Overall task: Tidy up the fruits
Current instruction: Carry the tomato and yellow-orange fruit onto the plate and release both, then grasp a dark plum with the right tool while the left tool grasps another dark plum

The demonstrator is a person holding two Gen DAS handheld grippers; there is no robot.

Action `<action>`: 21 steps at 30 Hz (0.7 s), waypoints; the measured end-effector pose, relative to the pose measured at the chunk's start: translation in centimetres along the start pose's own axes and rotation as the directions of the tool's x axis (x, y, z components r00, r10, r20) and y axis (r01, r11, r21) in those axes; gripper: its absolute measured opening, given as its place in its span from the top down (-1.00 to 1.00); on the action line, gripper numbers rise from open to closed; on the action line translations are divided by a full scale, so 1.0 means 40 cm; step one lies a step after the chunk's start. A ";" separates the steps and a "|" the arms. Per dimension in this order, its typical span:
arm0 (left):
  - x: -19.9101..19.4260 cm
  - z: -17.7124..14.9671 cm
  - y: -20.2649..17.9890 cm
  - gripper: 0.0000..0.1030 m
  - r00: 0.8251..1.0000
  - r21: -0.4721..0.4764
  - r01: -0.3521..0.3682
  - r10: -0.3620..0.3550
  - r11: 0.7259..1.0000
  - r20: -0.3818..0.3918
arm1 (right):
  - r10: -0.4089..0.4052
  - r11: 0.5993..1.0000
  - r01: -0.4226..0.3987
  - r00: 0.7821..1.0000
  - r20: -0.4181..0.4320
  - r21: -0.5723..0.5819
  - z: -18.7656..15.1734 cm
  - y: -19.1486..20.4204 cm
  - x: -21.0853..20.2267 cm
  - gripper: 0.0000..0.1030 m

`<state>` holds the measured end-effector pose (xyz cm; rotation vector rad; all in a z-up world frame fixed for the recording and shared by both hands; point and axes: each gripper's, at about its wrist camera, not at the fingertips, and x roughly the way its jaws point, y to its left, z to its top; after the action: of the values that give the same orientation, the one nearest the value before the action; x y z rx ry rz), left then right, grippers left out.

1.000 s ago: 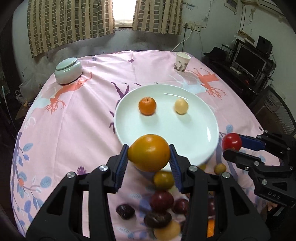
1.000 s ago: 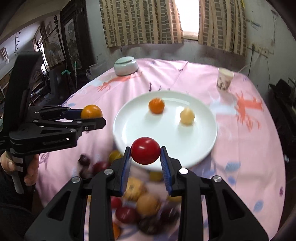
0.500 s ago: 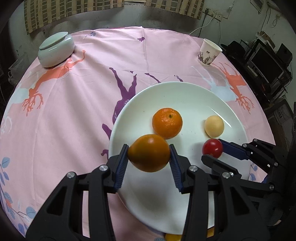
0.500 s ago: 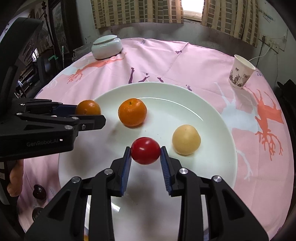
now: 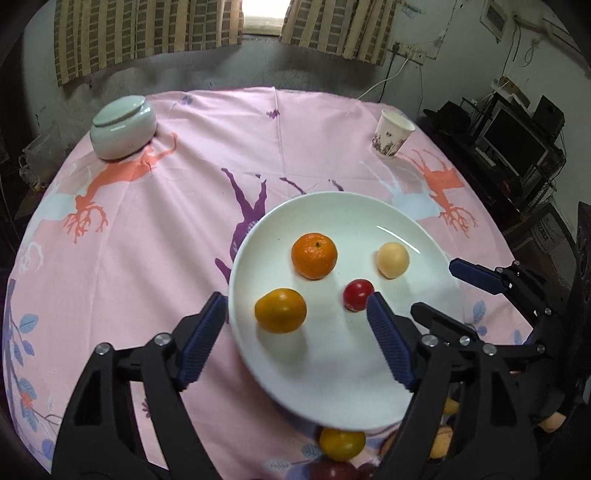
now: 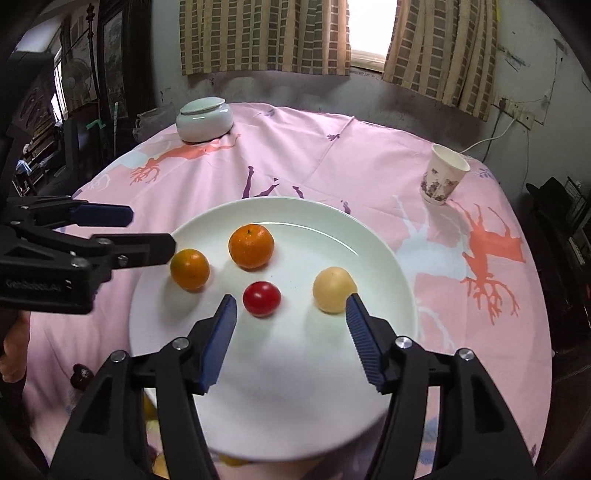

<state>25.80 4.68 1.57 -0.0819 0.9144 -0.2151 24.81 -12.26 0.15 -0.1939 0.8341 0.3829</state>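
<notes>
Left tongs (image 5: 295,328) spread wide, jaws just opened, nothing gripped; yellow-orange fruit (image 5: 280,311) loose on the white plate (image 5: 332,369) between the blue pads, touching neither. Right tongs (image 6: 290,325) likewise just opened and empty, red fruit (image 6: 261,298) resting on the plate just beyond the tips. Farther on the plate: an orange (image 6: 251,246) and a pale yellow fruit (image 6: 333,290). More fruit (image 5: 341,443) heaped on the pink tabletop (image 5: 166,221) at the near edge.

dim room – window (image 6: 371,31) glare, fisheye-warped edges
</notes>
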 end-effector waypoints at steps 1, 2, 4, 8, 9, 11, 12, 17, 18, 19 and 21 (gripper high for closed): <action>-0.036 -0.015 -0.001 -0.70 1.000 0.005 0.000 0.000 1.000 0.025 | 0.008 1.000 -0.008 1.000 0.000 0.014 -0.015 -0.005 -0.030 -0.20; -0.071 -0.035 -0.002 -0.74 0.999 0.009 -0.007 0.007 1.000 0.049 | 0.021 0.999 -0.021 1.000 0.003 0.030 -0.035 -0.009 -0.062 -0.21; -0.135 -0.089 -0.007 -0.82 0.995 0.023 -0.034 0.031 0.999 0.098 | 0.039 0.997 -0.040 0.999 0.011 0.070 -0.087 -0.015 -0.124 -0.37; -0.208 -0.231 -0.010 -0.95 0.981 0.015 -0.083 0.080 0.996 0.176 | 0.067 0.987 -0.072 0.997 0.037 0.147 -0.216 -0.007 -0.215 -0.90; -0.213 -0.265 -0.013 -0.95 0.979 0.013 -0.093 0.090 0.996 0.180 | 0.062 0.985 -0.067 0.997 0.035 0.157 -0.245 -0.004 -0.227 -0.90; -0.212 -0.326 -0.015 -0.95 0.979 0.014 -0.108 0.104 0.994 0.177 | 0.039 0.983 -0.044 0.999 0.028 0.180 -0.303 0.000 -0.250 -0.90; -0.206 -0.350 -0.017 -0.95 0.982 0.017 -0.106 0.102 0.994 0.157 | 0.028 0.982 -0.031 0.999 0.018 0.187 -0.330 0.002 -0.257 -0.90; -0.177 -0.415 -0.013 -0.95 0.990 0.036 -0.123 0.120 0.992 0.076 | -0.017 0.981 0.028 0.998 -0.056 0.194 -0.402 0.001 -0.248 -0.90; -0.172 -0.421 -0.005 -0.95 0.991 0.024 -0.121 0.119 0.992 0.063 | -0.023 0.980 0.035 0.998 -0.064 0.197 -0.409 0.002 -0.242 -0.90; -0.170 -0.427 0.003 -0.95 0.992 0.011 -0.117 0.117 0.993 0.054 | -0.023 0.979 0.037 0.997 -0.073 0.199 -0.412 0.002 -0.233 -0.90; -0.170 -0.436 0.018 -0.95 0.993 -0.014 -0.111 0.112 0.994 0.042 | -0.027 0.981 0.040 0.997 -0.069 0.191 -0.415 0.011 -0.227 -0.88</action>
<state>8.08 7.24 -3.89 -0.0455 0.8753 -0.1040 7.77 -19.41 -3.98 -0.0407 0.9268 0.2634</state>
